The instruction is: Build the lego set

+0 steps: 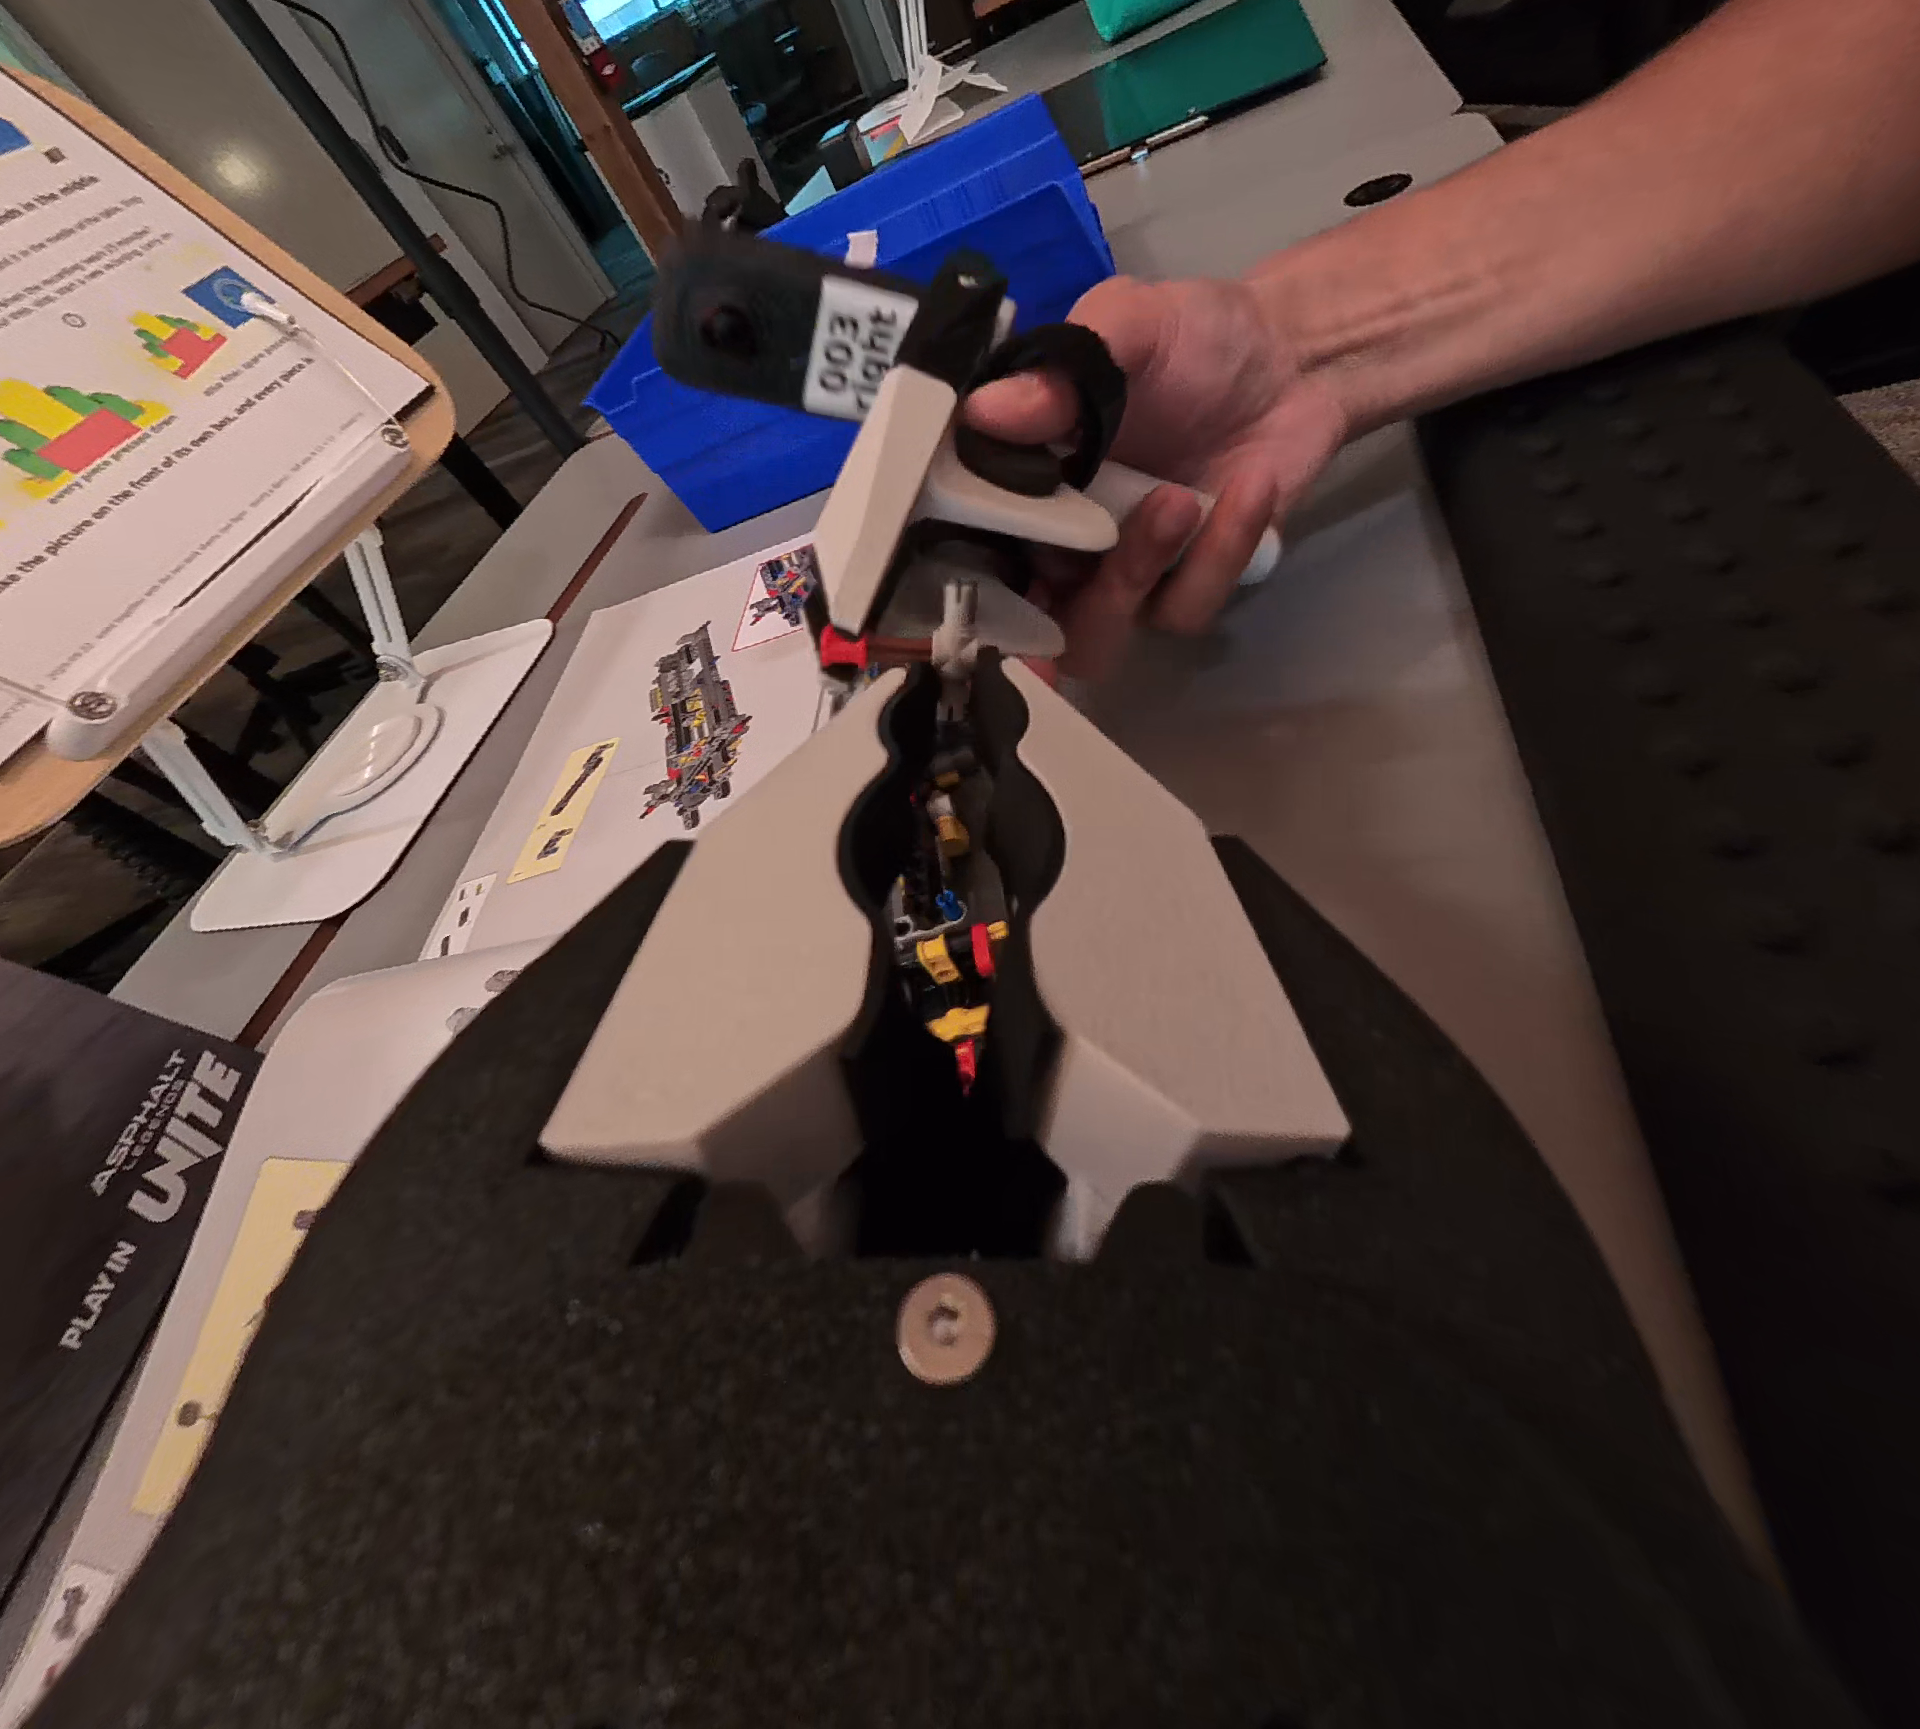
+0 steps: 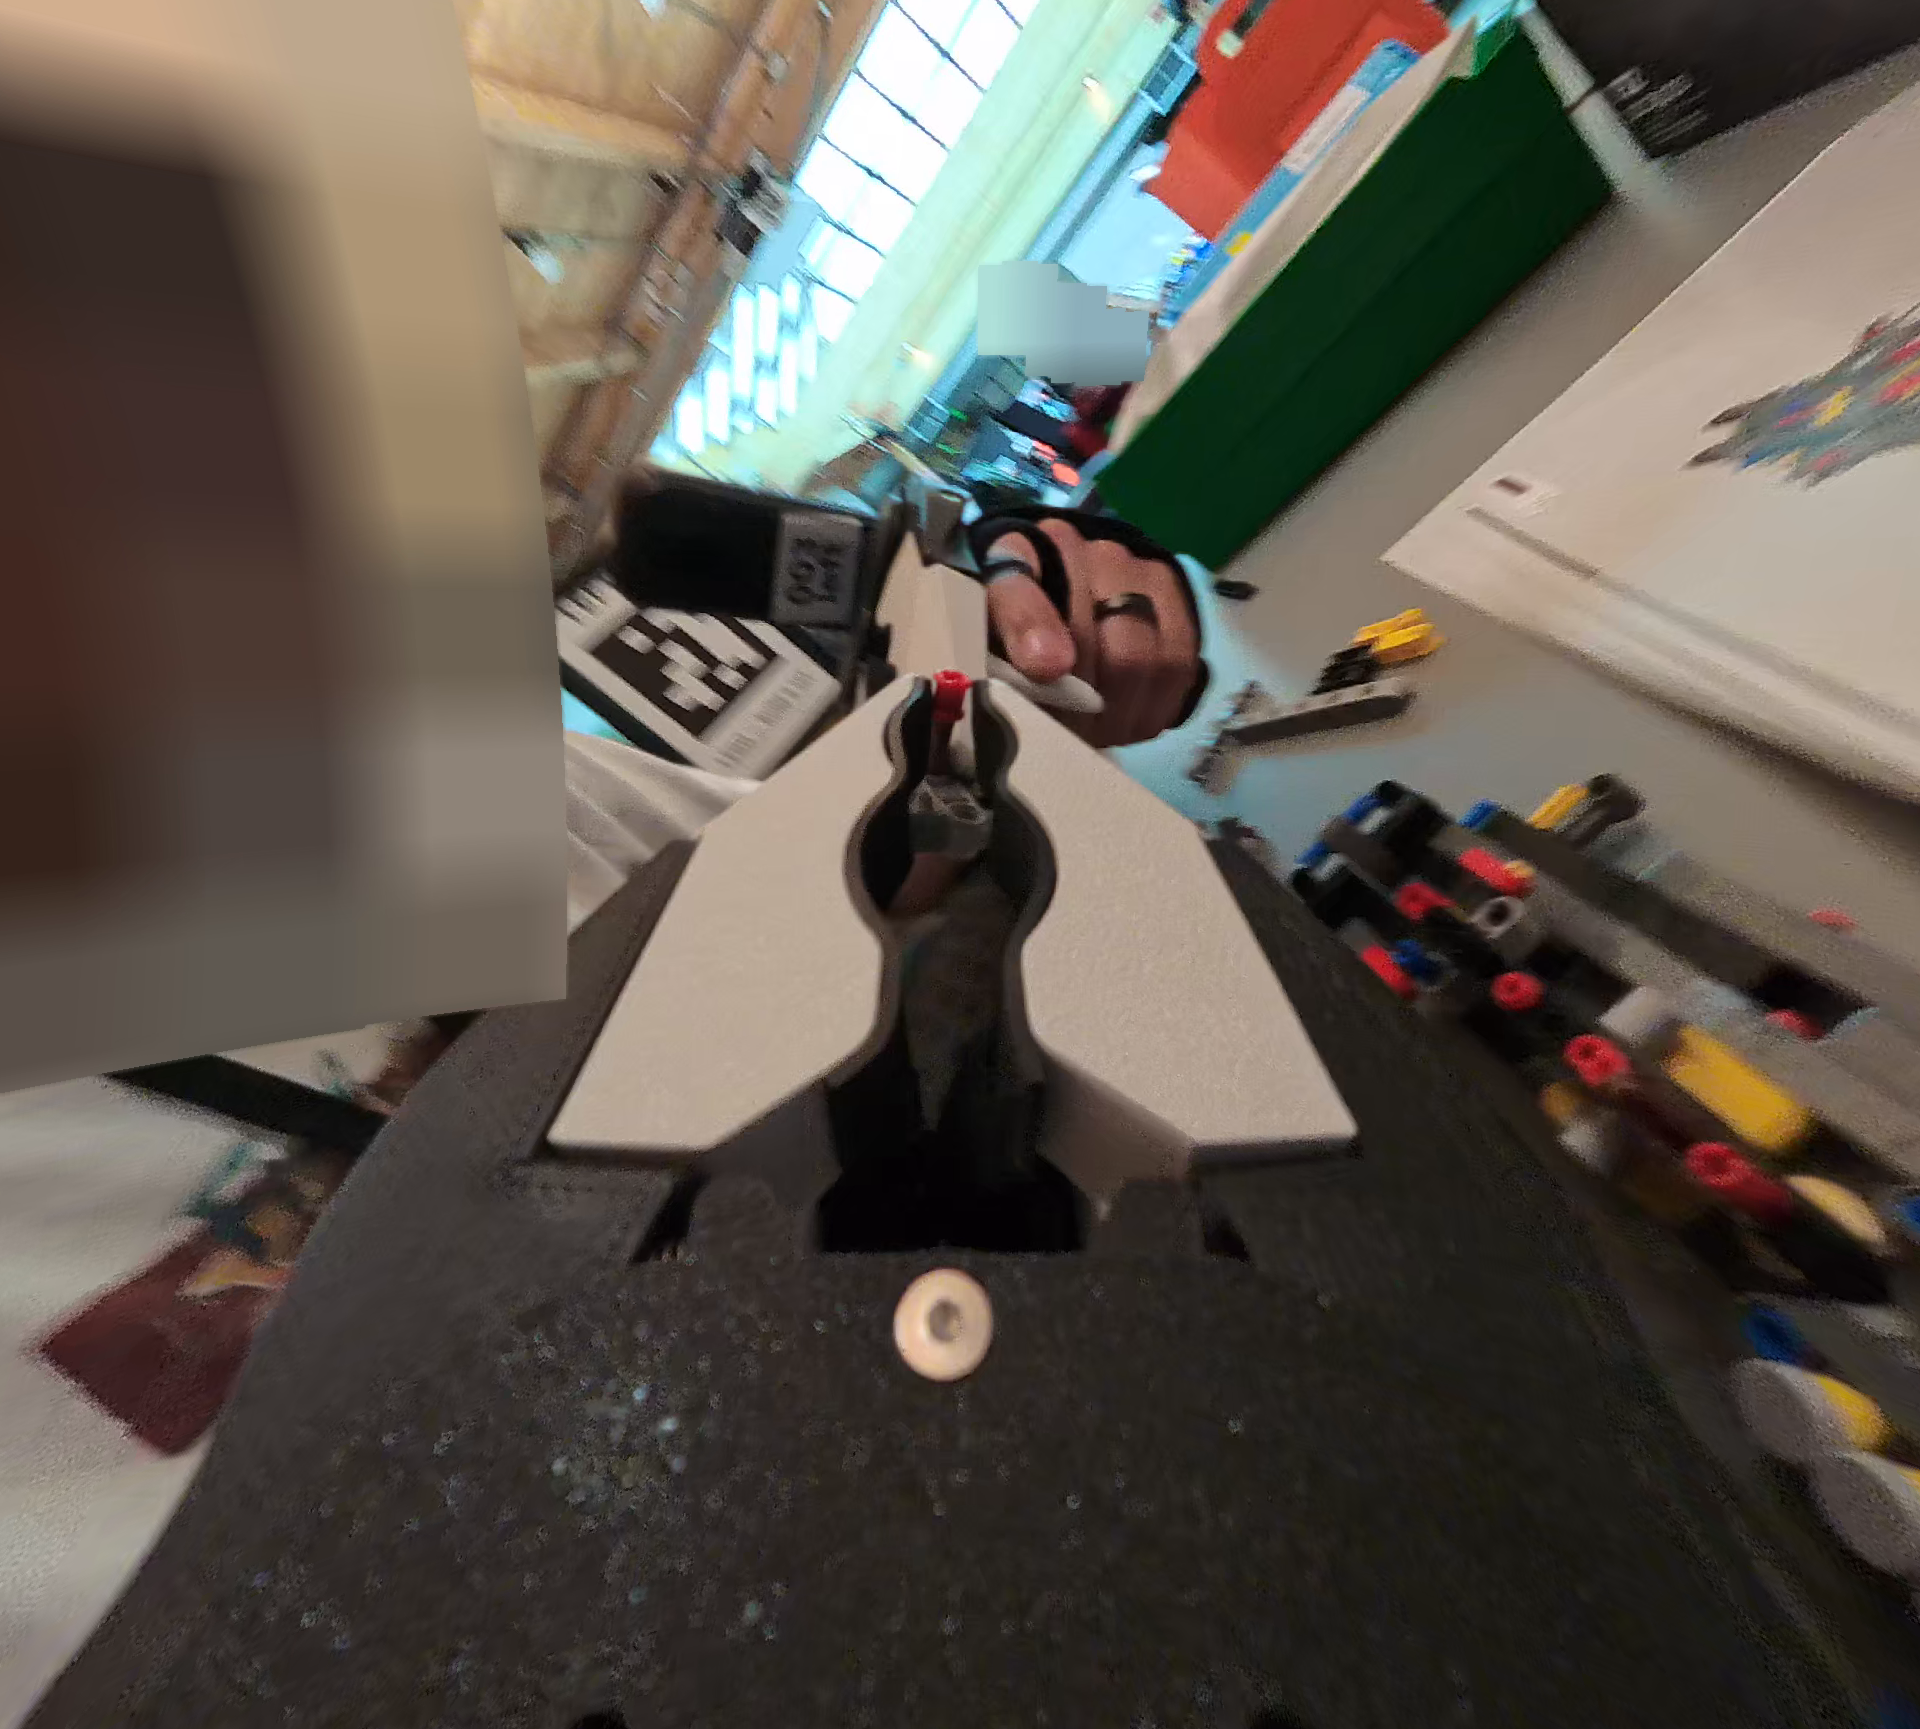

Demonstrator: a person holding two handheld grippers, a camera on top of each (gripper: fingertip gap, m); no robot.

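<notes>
Left claw (image 1: 951, 703) clamps the half-built lego model (image 1: 951, 931) mid-frame above the counter (image 1: 1299, 744), right claw (image 2: 948, 703) pinches a red-tipped axle piece (image 2: 948, 692) at centre; off-line pushing could likely jam the piece or pop it loose.

Most of the model (image 1: 951, 941) at the centre of the left wrist view is hidden between the left claw (image 1: 951, 692) fingers; only a thin strip shows. In the right wrist view, the loose parts (image 2: 1558, 1004) at lower right are smeared by blur. The instruction sheet (image 2: 1714, 474) is cut by the right edge. How the red pin (image 2: 948, 694) sits in the right claw (image 2: 948, 692) cannot be told.
</notes>
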